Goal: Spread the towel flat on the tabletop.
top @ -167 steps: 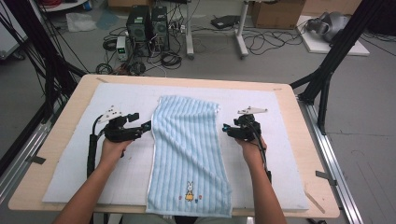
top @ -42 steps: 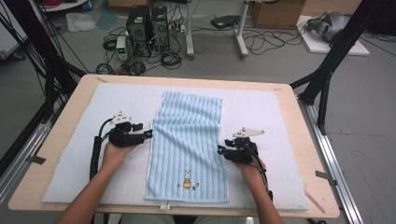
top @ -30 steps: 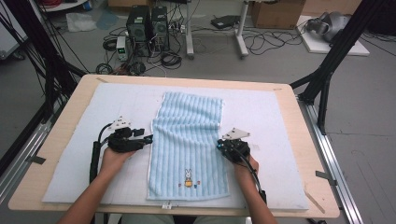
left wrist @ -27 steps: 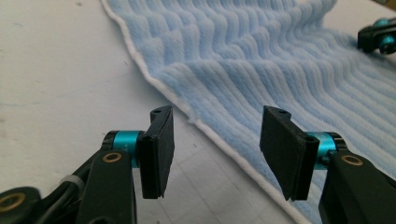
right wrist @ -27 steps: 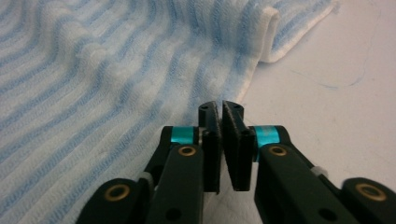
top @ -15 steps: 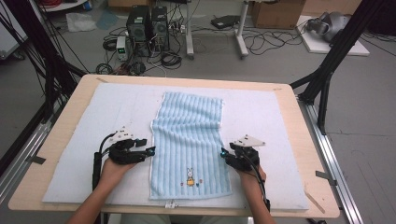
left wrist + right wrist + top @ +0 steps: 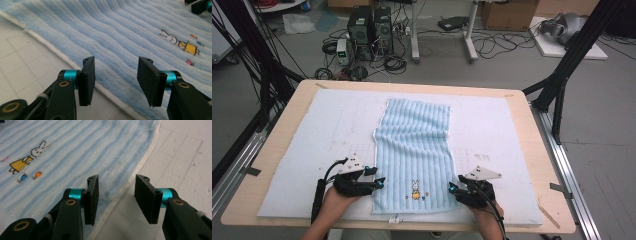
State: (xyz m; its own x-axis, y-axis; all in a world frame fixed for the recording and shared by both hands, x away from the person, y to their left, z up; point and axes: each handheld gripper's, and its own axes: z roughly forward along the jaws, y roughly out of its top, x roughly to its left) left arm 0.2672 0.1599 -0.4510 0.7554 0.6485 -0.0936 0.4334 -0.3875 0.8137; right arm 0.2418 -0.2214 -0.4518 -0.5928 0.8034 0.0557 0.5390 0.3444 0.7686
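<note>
A light blue striped towel [image 7: 412, 145] lies lengthwise on the white mat, its bunny embroidery [image 7: 415, 186] at the near end. My left gripper [image 7: 379, 182] is at the towel's near left edge. In the left gripper view its jaws [image 7: 115, 80] are apart over the white hem of the towel [image 7: 125, 32]; they have just been closing a little and press on nothing. My right gripper [image 7: 452, 187] is at the near right edge. Its jaws [image 7: 116, 197] have just been opening and straddle the towel's [image 7: 75, 150] hem without gripping it.
The white foam mat [image 7: 312, 130] covers most of the wooden table [image 7: 282, 145], with bare mat on either side of the towel. Black frame legs [image 7: 557, 90] flank the table; computers and cables [image 7: 367, 30] sit on the floor beyond.
Both hands have slid along the towel's side edges toward the near end of the table. The right gripper's jaws went from shut to apart.
</note>
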